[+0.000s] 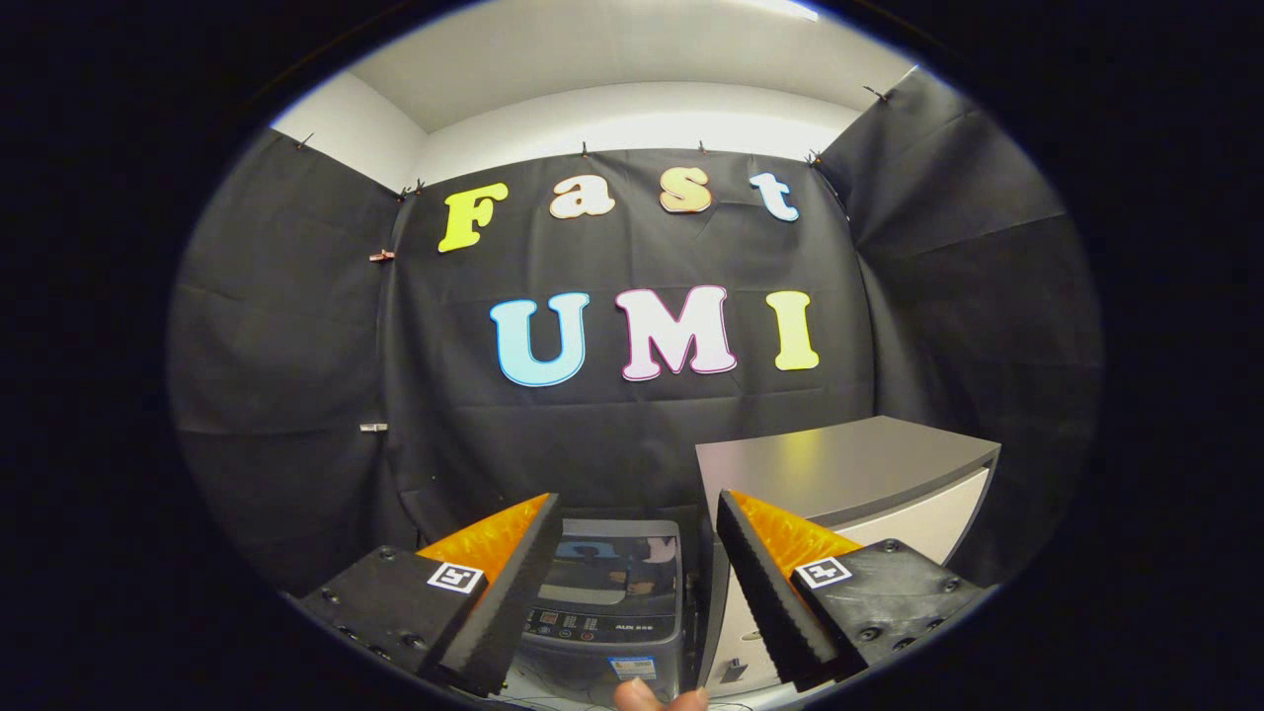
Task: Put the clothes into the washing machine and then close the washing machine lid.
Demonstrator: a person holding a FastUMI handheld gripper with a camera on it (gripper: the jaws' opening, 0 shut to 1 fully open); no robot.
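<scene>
Gripper view: one washing machine (pixel 610 602), jaws apart.

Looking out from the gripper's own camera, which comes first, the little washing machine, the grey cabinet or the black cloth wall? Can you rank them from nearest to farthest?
The gripper is open, its fingers apart with nothing between them.
1. Washing machine: nearest, low down, seen in the gap between the fingers, lid down.
2. Grey cabinet: next, beside the machine, beyond the right finger.
3. Black cloth wall: farthest, behind both.
</scene>
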